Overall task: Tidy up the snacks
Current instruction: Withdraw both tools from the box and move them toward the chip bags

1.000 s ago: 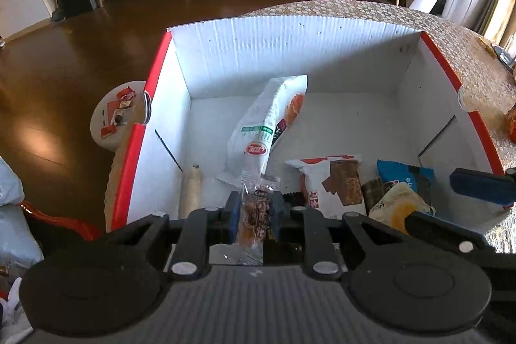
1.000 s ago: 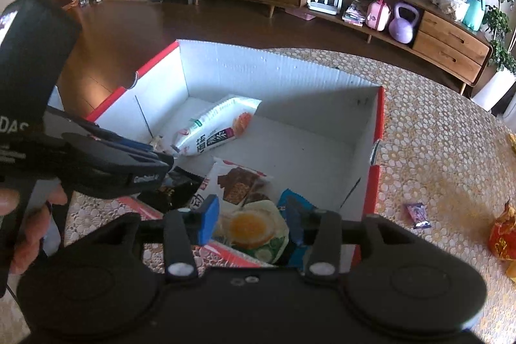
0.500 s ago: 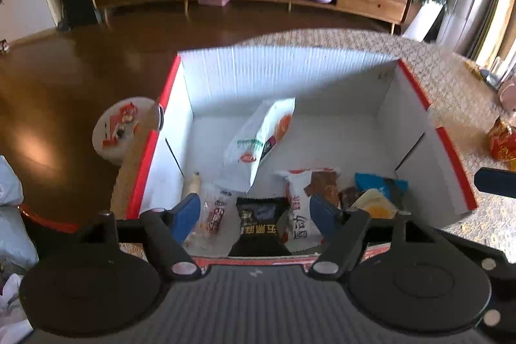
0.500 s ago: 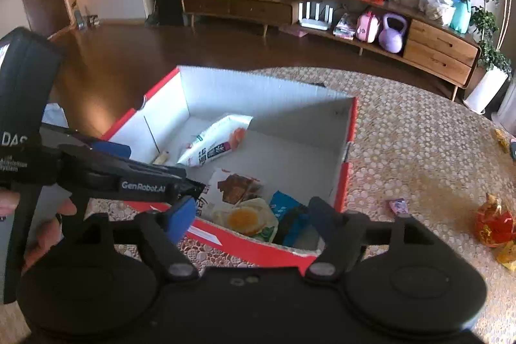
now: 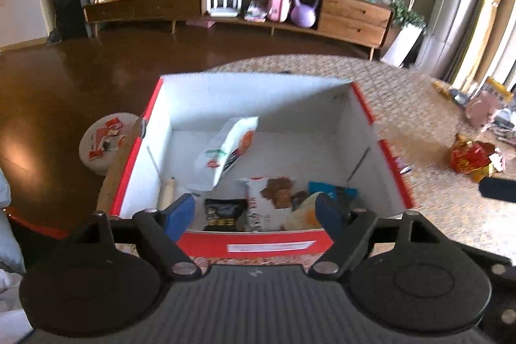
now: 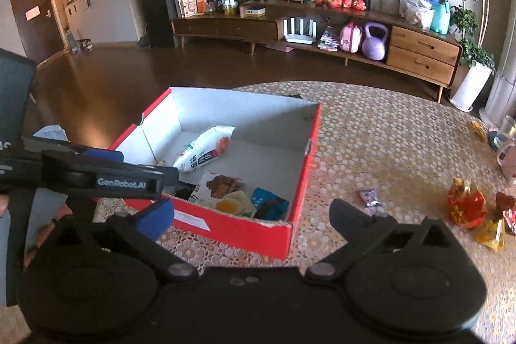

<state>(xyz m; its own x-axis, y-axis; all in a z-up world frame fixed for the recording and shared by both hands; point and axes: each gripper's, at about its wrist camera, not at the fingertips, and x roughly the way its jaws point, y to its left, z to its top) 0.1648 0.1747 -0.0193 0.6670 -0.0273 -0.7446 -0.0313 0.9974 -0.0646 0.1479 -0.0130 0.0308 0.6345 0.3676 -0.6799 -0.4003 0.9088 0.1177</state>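
Note:
A red cardboard box (image 5: 258, 242) with a white inside stands on the lace-covered table. In it lie a long white bag (image 5: 225, 150), a black packet (image 5: 224, 213), a white packet with brown squares (image 5: 274, 194), an egg-print packet (image 6: 230, 205) and a blue packet (image 6: 267, 202). My left gripper (image 5: 254, 213) hovers above the box's near wall, jaws opening, nothing between them. My right gripper (image 6: 248, 215) hangs in front of the box's near right corner, jaws opening wide, and holds nothing. The left gripper's arm (image 6: 96, 179) crosses the right wrist view at the left.
Loose snacks lie on the table right of the box: a small purple packet (image 6: 369, 197) and a heap of red and gold packets (image 6: 466, 207). A round stool (image 5: 106, 144) stands on the floor left of the table. A hand (image 6: 45, 231) shows at the left edge.
Both grippers let go of their packets, opened, and drew back and up from the box. The clear snack packet and the egg-print packet now lie in the box.

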